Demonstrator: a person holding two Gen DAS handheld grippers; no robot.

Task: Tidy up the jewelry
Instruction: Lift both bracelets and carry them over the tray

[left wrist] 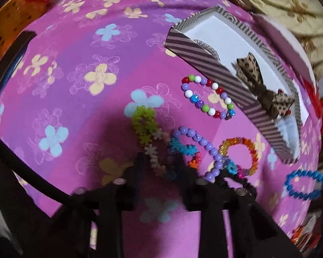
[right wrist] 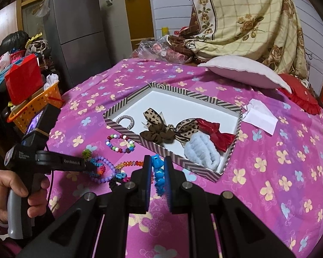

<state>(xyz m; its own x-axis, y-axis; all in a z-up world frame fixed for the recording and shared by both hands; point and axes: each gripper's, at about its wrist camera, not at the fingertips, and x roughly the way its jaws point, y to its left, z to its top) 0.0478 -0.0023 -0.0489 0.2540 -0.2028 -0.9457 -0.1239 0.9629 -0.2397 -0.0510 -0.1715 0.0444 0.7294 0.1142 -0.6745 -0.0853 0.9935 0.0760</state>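
Observation:
A striped box (right wrist: 127, 101) (left wrist: 191, 49) with a white floor lies on the pink flowered bedspread and holds scrunchies, bows and a silver bangle (right wrist: 125, 120). Several bead bracelets lie in front of it: a multicolour one (left wrist: 206, 96) (right wrist: 120, 143), a purple one (left wrist: 202, 148) (right wrist: 106, 168), an orange one (left wrist: 245, 152) and a green-and-white flower string (left wrist: 146, 126). My left gripper (left wrist: 159, 161) (right wrist: 92, 167) is low over the flower string, its fingers around it. My right gripper (right wrist: 157, 165) is closed around a blue bead bracelet (right wrist: 158, 173) (left wrist: 305, 185), just before the box.
An orange basket (right wrist: 35, 105) with a red bag stands off the bed's left edge. A grey pillow (right wrist: 245, 73), a red cushion (right wrist: 299, 99) and white paper (right wrist: 261, 116) lie behind and right of the box. A fridge (right wrist: 79, 32) stands at the back left.

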